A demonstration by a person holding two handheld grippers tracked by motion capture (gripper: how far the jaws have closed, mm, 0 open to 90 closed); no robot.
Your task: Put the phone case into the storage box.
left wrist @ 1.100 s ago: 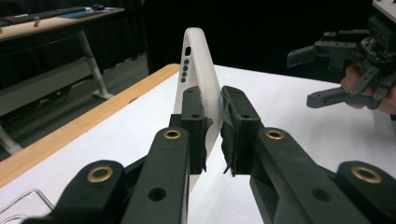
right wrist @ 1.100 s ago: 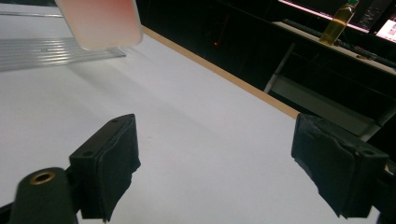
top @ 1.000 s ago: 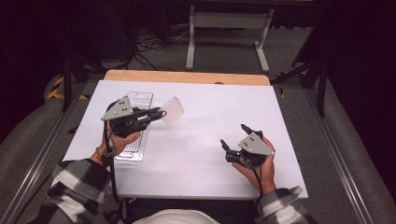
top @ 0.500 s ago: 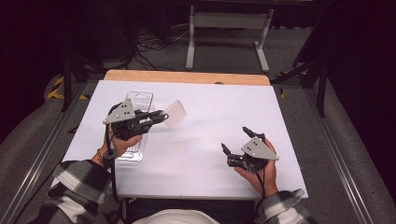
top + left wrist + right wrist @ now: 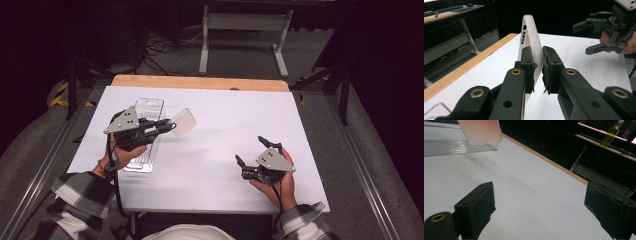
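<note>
A translucent white phone case hangs above the white table, left of its middle. My left gripper is shut on the case's lower edge, both pads pressing it, and holds it on edge. My right gripper rests low near the table's front right. Its jaws have just been opening and stand wide apart, with bare table between them. It also appears far off in the left gripper view, open.
A clear plastic tray lies flat on the table under my left hand. The table's wooden far edge borders a dark floor with a metal stand. A bottle stands on a distant desk.
The right gripper's jaws have spread wider while the hand stayed put. The left gripper keeps the phone case in nearly the same spot.
</note>
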